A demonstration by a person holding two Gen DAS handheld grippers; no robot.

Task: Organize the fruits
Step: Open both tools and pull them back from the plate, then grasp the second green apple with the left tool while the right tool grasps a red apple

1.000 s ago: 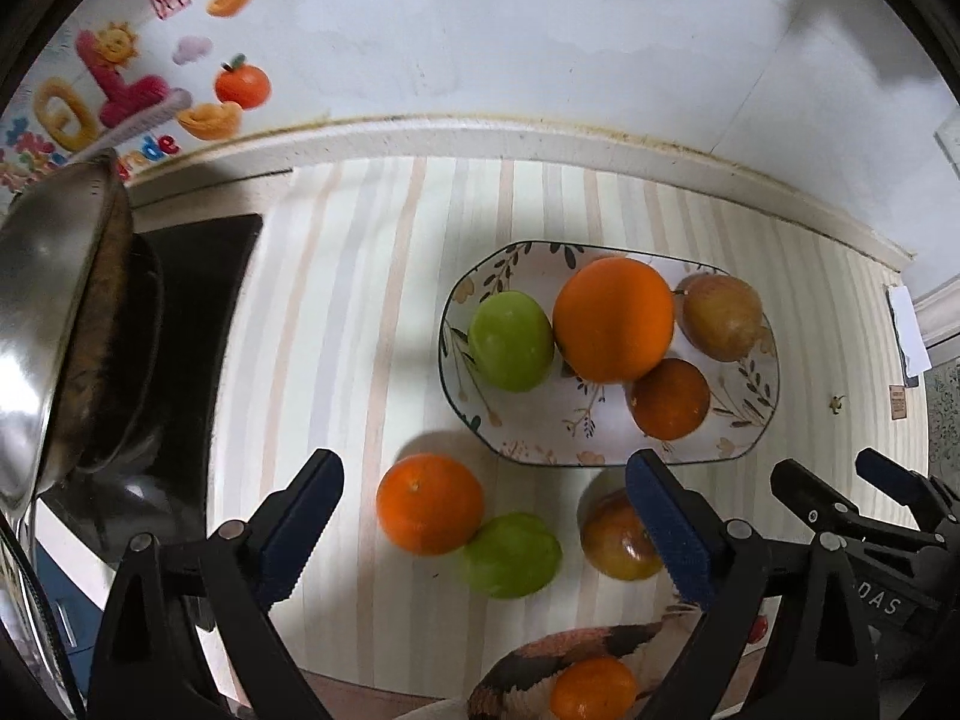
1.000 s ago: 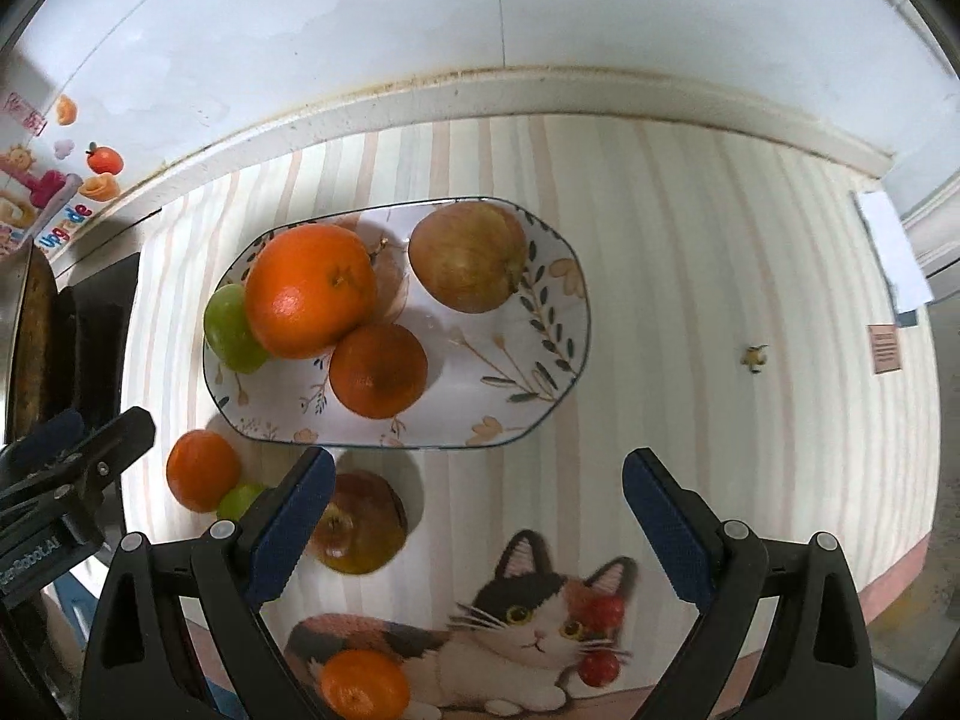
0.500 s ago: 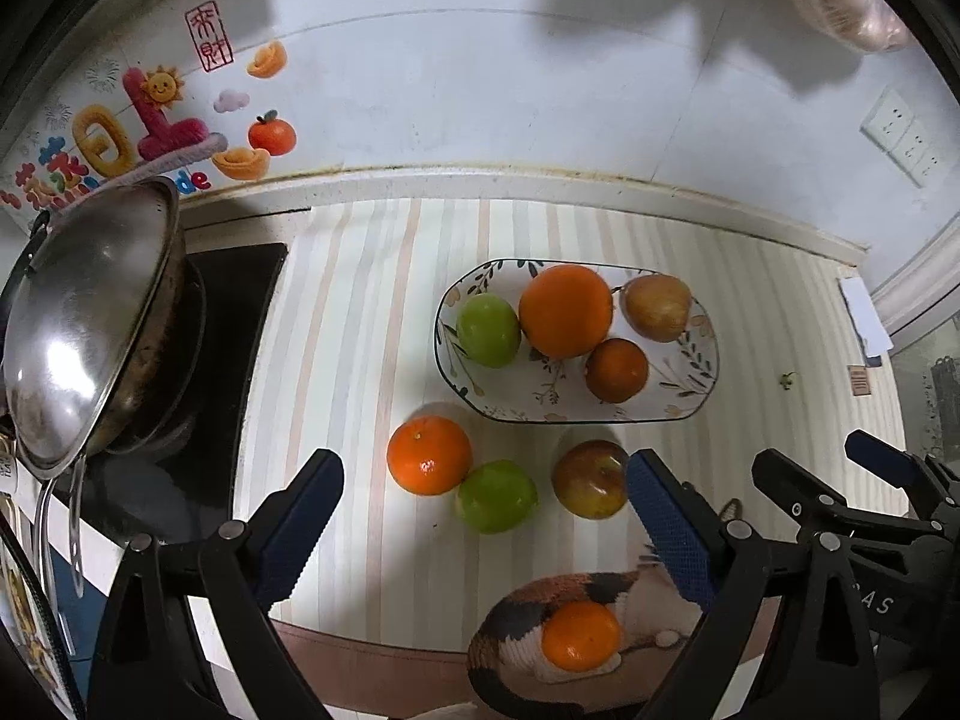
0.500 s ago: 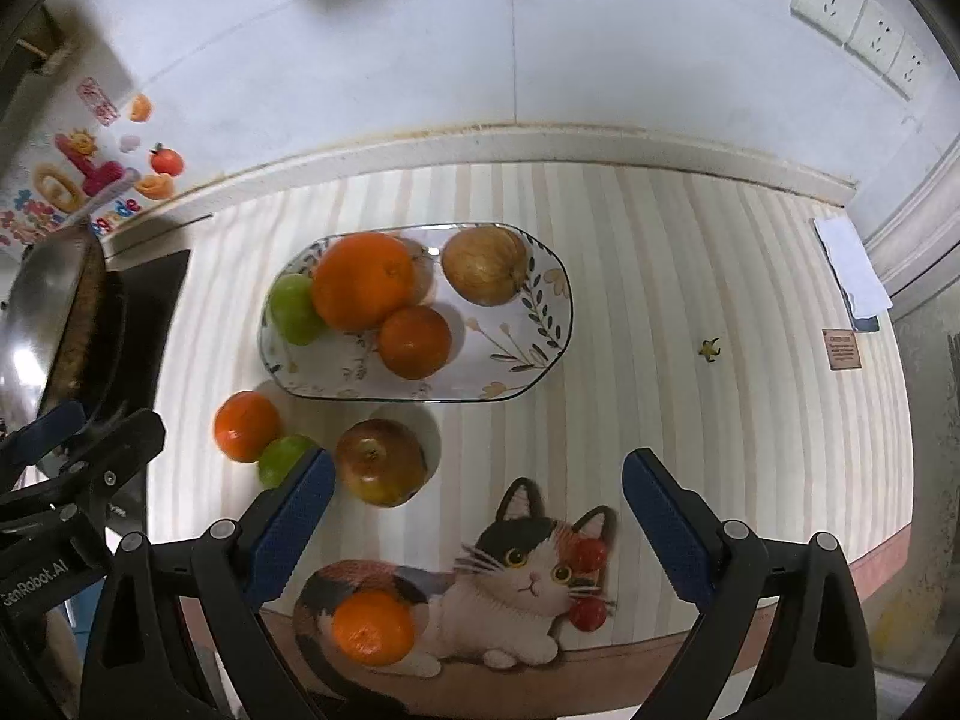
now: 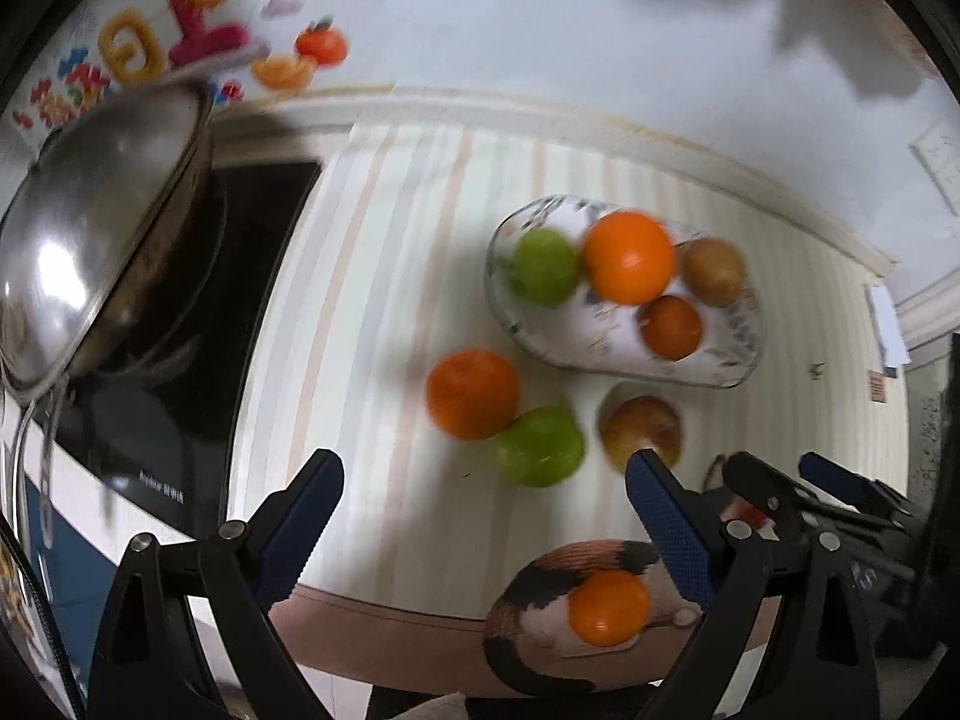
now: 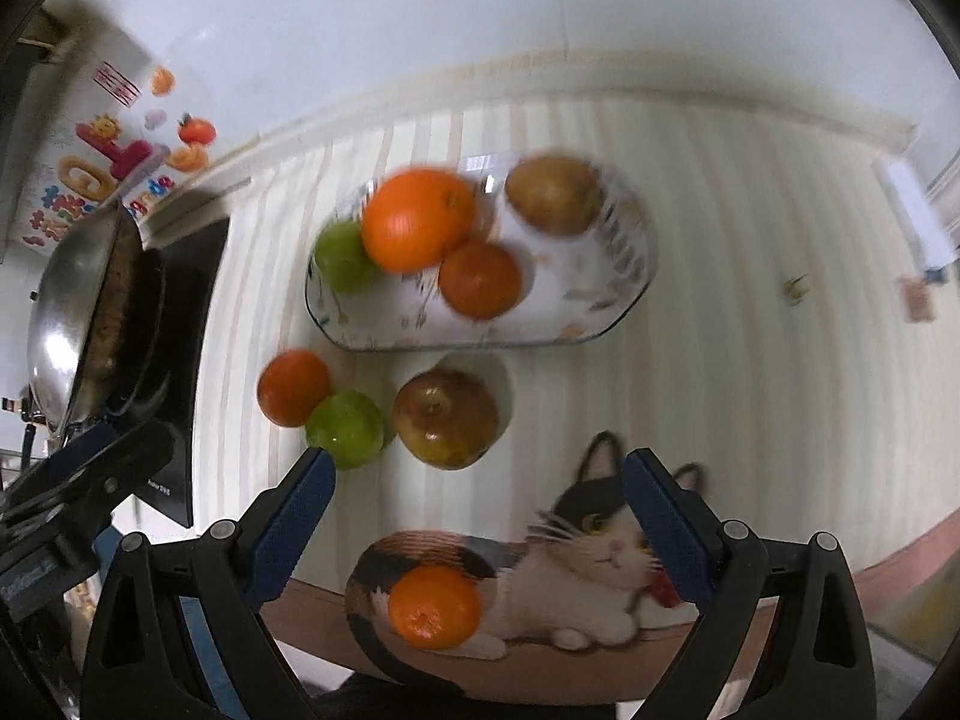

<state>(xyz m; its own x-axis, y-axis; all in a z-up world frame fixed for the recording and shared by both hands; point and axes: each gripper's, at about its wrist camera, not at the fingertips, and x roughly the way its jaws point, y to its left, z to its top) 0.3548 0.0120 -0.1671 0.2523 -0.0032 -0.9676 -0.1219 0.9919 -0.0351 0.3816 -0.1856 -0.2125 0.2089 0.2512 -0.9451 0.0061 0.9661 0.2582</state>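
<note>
An oval patterned plate (image 5: 738, 363) (image 6: 630, 294) holds a big orange (image 5: 627, 257) (image 6: 414, 222), a green fruit (image 5: 545, 267), a small orange (image 6: 480, 280) and a brownish fruit (image 6: 555, 195). In front of the plate lie a loose orange (image 5: 473, 394) (image 6: 294, 388), a green fruit (image 5: 540, 446) (image 6: 345, 429) and a reddish apple (image 5: 641, 429) (image 6: 445, 418). Another small orange (image 5: 609, 607) (image 6: 435, 606) sits on the cat picture at the mat's front edge. My left gripper (image 5: 483, 504) and right gripper (image 6: 477, 507) both hang open above the counter, holding nothing.
A steel wok (image 5: 90, 240) (image 6: 78, 336) stands on the black stove (image 5: 198, 324) at the left. A striped mat (image 6: 750, 330) covers the counter up to the white wall. The right gripper's tool (image 5: 840, 510) shows at the lower right of the left wrist view.
Both views are blurred and have shifted: the cameras tilted and swung, and the fruit now looms larger than half a second ago. Both grippers stay open; no fruit has moved.
</note>
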